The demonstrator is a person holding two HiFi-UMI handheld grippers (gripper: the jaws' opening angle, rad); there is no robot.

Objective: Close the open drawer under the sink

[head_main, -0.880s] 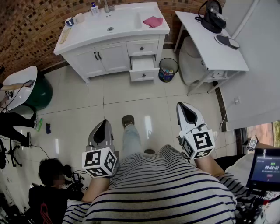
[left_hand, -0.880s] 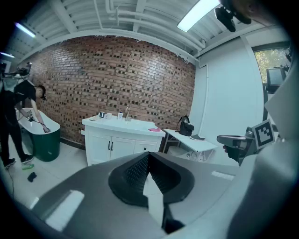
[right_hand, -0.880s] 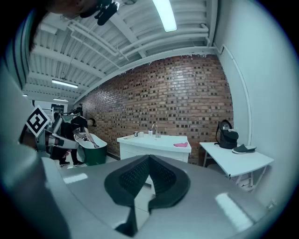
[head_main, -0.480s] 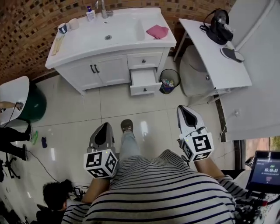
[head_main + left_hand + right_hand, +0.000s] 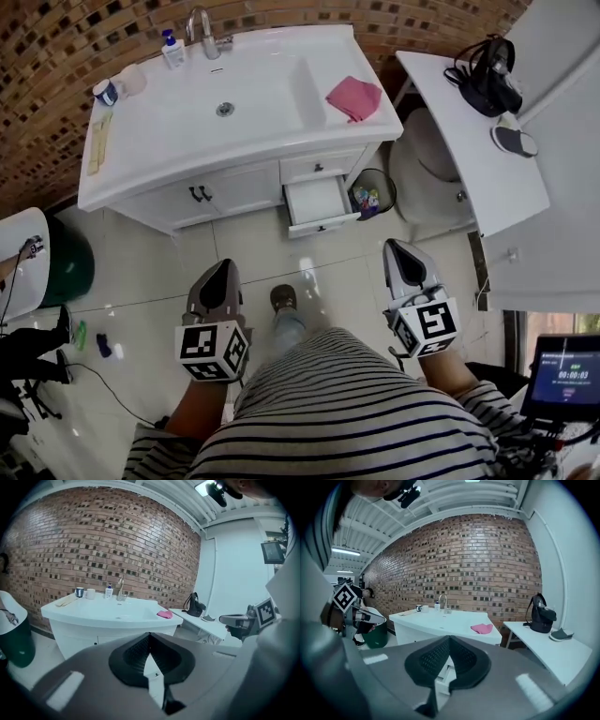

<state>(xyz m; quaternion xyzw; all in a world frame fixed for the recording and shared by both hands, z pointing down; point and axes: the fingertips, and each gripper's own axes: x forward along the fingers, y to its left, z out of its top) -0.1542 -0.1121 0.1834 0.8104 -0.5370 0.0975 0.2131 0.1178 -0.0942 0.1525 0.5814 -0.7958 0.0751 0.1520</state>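
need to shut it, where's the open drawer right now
Head view: the open drawer sticks out low on the right side of the sink cabinet, just left of the waste bin.

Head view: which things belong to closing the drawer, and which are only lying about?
For the job: open drawer, vanity cabinet, left gripper, right gripper, both shut and empty.
Lying about: pink cloth, soap bottle, mug, waste bin, black bag.
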